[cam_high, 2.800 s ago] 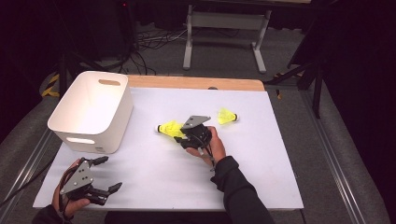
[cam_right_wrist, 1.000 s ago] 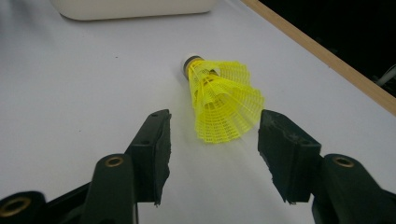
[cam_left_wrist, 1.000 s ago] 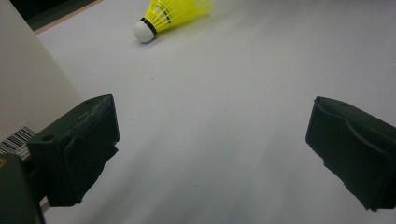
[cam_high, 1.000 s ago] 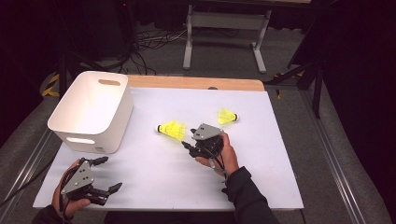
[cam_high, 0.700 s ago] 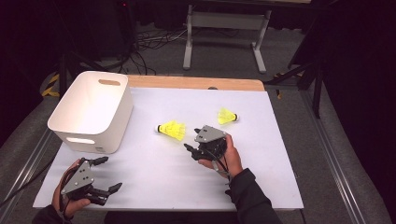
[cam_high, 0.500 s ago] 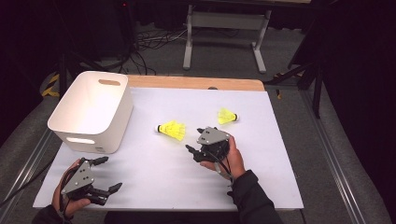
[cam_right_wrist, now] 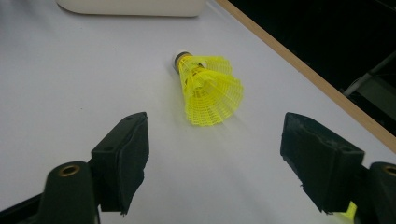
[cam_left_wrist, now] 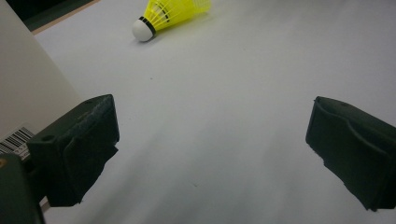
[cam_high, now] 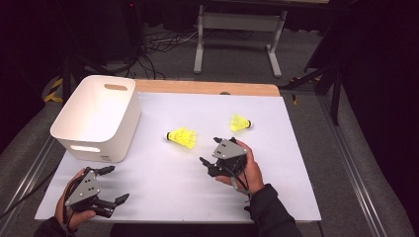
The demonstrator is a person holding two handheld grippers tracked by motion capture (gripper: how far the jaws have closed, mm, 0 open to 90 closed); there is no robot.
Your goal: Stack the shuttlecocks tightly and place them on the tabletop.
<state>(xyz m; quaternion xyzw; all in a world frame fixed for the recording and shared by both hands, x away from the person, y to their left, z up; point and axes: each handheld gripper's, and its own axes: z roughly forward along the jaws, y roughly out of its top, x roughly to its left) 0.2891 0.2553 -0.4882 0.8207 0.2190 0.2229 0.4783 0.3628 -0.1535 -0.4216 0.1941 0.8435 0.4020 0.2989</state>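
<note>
I see the white table (cam_high: 163, 177) evenly lit from above, its surroundings dark; shadows stay soft, and my gripper views blur the near jaws.

Left claw (cam_high: 109, 185) and right claw (cam_high: 210, 156) both gape wide, empty.

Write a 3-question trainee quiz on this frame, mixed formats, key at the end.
1. True or false: the right gripper is shut on a shuttlecock.
2. Multiple choice: the near shuttlecock lies with its white cork pointing toward A) the bin, B) the far shuttlecock, C) the person's right hand.
3. Fill in: the left gripper has its jaws ____ and nothing between them.

Key: 1. False; its jaws stand apart, and the near shuttlecock lies on the table ahead of them. 2. A. 3. open.
</note>
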